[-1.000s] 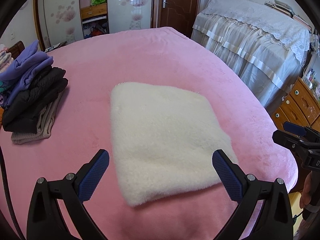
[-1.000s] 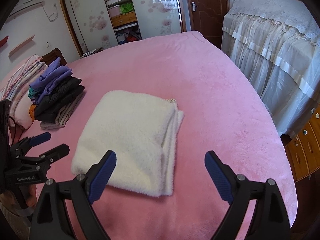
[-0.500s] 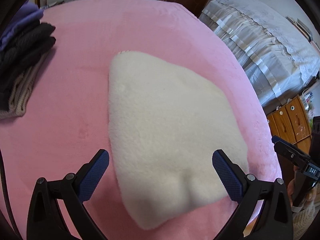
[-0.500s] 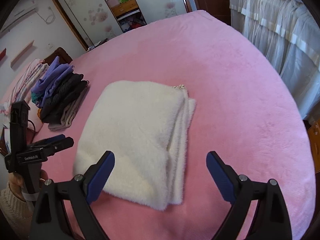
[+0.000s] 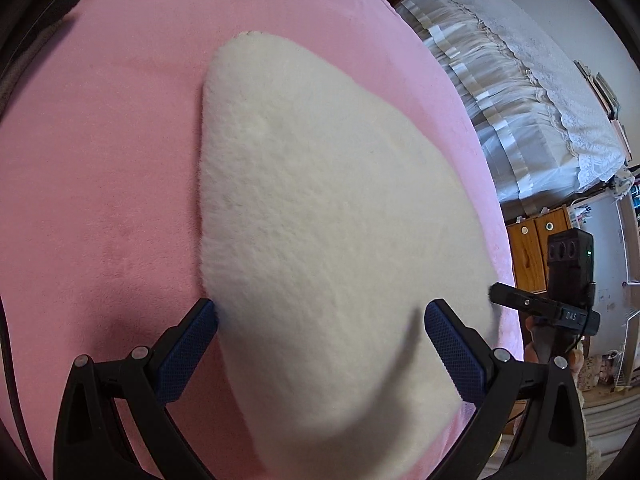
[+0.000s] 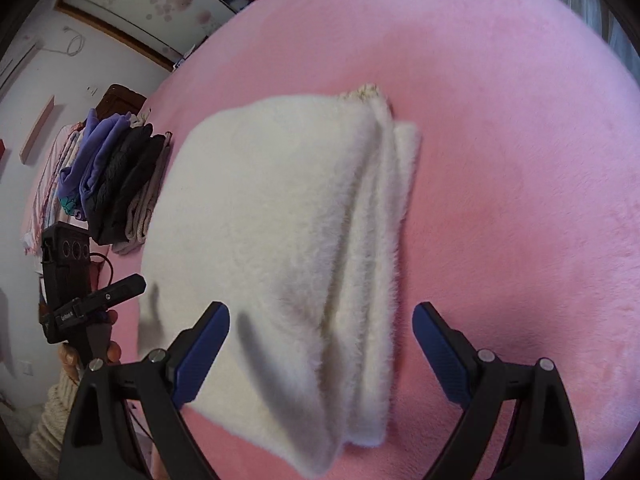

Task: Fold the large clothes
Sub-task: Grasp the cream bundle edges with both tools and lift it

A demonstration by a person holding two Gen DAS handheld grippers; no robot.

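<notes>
Lying folded on the pink plush bed (image 6: 500,120): cream fleece garment (image 6: 280,220), layered edges rightward; left gripper (image 5: 320,344) and right gripper (image 6: 320,340) both released.

One folded white fleece garment (image 6: 280,216), one clothes stack (image 6: 116,184), two tongs (image 5: 320,356) (image 6: 320,348)

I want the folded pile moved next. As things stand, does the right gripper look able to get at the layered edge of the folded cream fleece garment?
Probably yes. The right gripper is open and the folded cream fleece garment lies between its fingers, nothing covering its layered edge on the pink bedspread.
</notes>
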